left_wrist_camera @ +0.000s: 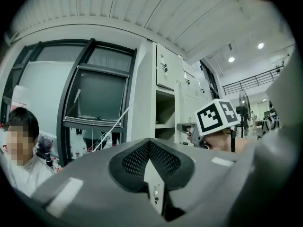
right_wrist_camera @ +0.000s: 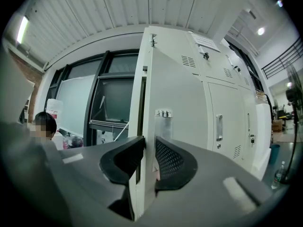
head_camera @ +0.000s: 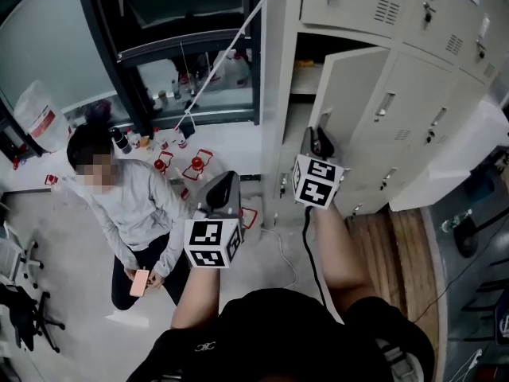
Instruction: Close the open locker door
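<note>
Now | right tool [right_wrist_camera: 147, 162] clamps locker door [right_wrist_camera: 166, 82] edge, grip clear only in right gripper view | left tool [left_wrist_camera: 150, 163] closed, empty

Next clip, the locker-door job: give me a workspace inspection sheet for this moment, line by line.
Surface: pale floor, littered near the window.
Job's things: locker door stands open from the locker bank.
Clutter: red items and bottles on the floor below the window.
Grippers: right gripper clamped on the door's free edge; left gripper shut, empty, short of the lockers.
Cables: black cable hangs from the right gripper; white cord slants across the window.
Surroundings: a person crouches on the floor holding a phone.
</note>
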Demonstrator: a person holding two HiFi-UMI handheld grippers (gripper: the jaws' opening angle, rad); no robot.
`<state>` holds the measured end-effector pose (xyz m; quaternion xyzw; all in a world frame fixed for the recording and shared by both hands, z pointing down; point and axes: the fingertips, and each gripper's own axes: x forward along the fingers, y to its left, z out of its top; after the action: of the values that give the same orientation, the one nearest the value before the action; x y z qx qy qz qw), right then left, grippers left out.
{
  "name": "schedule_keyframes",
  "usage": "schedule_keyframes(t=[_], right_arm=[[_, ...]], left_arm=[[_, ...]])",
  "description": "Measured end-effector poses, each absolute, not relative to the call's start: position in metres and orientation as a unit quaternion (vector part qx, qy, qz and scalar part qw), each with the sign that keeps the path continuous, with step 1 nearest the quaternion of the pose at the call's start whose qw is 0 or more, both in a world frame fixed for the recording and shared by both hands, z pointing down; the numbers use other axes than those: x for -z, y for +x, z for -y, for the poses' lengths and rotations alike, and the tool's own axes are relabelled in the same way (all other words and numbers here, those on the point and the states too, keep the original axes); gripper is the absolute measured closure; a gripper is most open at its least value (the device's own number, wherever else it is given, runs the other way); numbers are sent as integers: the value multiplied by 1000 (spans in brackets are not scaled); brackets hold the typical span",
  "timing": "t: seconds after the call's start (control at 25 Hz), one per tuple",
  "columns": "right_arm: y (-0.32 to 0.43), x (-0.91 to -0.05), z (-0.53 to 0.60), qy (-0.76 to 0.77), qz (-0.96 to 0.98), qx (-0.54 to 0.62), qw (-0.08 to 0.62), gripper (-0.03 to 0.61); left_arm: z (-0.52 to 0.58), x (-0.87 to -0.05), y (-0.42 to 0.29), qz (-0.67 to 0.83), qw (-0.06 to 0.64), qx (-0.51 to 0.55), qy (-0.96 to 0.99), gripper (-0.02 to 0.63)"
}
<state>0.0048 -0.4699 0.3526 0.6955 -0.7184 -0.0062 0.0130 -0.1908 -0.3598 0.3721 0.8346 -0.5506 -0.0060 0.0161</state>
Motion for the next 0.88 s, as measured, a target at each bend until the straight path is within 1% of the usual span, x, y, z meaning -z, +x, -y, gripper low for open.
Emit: schedule_keyframes(t=[0.88], right_arm=[[-35,-351,562,717,697,7,24,501]], left_arm=[[393,-375,-245,567,21,-6,823,614]])
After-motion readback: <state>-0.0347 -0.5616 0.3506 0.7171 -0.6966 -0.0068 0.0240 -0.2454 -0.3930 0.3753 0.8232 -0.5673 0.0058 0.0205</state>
